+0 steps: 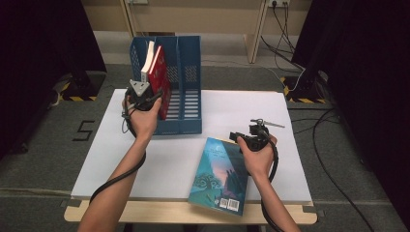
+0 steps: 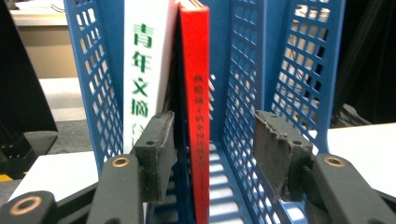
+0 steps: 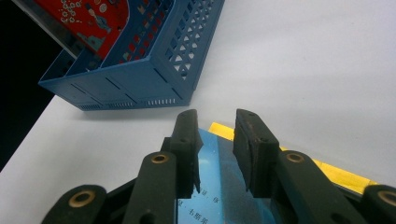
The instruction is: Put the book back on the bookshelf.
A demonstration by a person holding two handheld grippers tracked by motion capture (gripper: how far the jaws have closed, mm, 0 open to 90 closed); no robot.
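A blue three-slot file rack (image 1: pixel 189 87) stands at the back left of the white table top (image 1: pixel 241 106). In its left slot stand a white book (image 1: pixel 147 60) and a red book (image 1: pixel 158 72). My left gripper (image 1: pixel 147 96) is at the rack's front, open. In the left gripper view its jaws (image 2: pixel 212 121) straddle the red book's spine (image 2: pixel 195 93) without touching it; the white book (image 2: pixel 144 70) is to the left. My right gripper (image 1: pixel 237 137) hovers open over the far edge of a blue picture book (image 1: pixel 220 176) lying flat. Its jaws (image 3: pixel 217 116) stand apart above that book (image 3: pixel 224 186).
The rack's middle and right slots (image 2: pixel 289 70) hold nothing. The blue book's near end overhangs the white top onto the wooden table edge (image 1: pixel 159 212). Cables (image 1: pixel 333 183) trail on the floor at the right. The rack (image 3: pixel 140 79) lies beyond the right gripper.
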